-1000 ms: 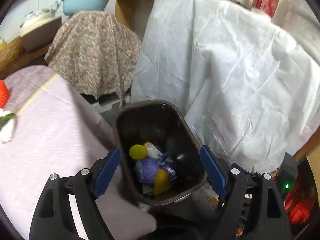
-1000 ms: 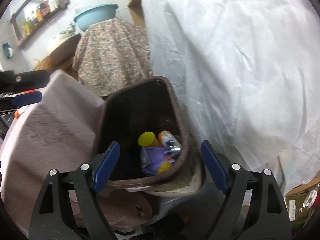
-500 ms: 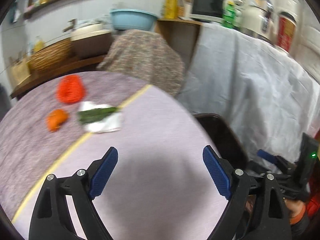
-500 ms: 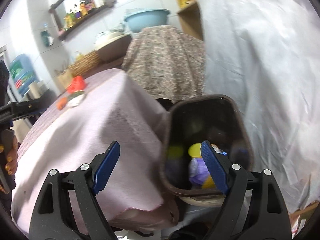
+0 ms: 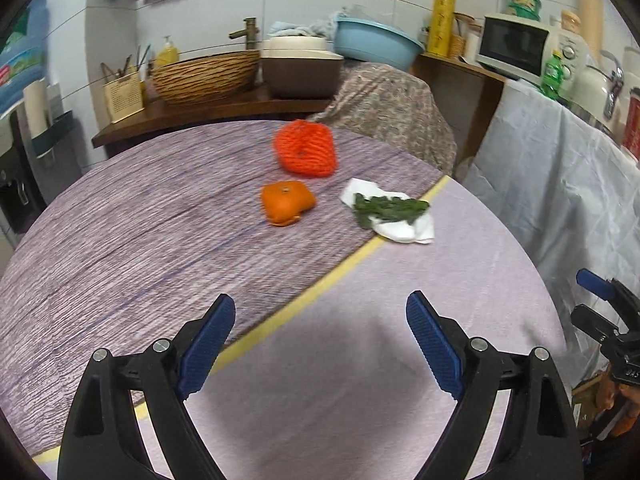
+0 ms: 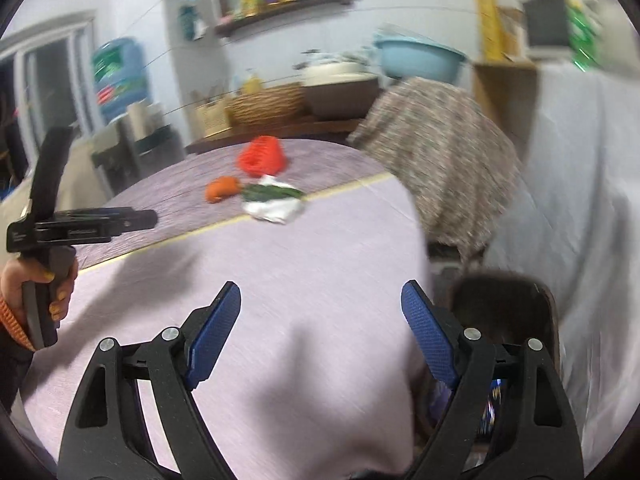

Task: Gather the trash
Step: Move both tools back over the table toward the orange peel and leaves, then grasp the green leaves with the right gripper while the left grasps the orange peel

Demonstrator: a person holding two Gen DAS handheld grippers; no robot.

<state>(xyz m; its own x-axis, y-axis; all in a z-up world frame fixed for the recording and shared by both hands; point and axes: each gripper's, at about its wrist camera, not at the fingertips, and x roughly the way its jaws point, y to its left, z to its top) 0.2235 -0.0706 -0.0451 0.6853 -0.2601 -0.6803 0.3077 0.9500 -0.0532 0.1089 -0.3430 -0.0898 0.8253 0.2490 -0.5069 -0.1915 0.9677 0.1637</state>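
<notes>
The left gripper (image 5: 320, 340) has its blue fingers (image 5: 208, 344) wide apart with nothing between them, above the near part of the table (image 5: 120, 220). The right gripper (image 6: 320, 332) also has its fingers (image 6: 216, 332) wide and empty, over the near right edge of the table. In the right wrist view the left gripper appears at the left side, held by a hand (image 6: 24, 284).

The table has a purple cloth with a yellow stripe (image 5: 320, 284) running across it. Beyond the stripe, toward the far edge, lies the trash: an orange peel (image 5: 286, 202), behind it a red foam net (image 5: 306, 152), and to the right a white tissue (image 5: 400, 224) with green leaves (image 5: 386, 208) on top; the tissue reaches the stripe. All three are close together but well apart from both grippers.

The dark trash bin (image 6: 508, 304) stands below the right edge of the table, beside the right gripper, and something coloured lies inside it, too blurred to tell.
</notes>
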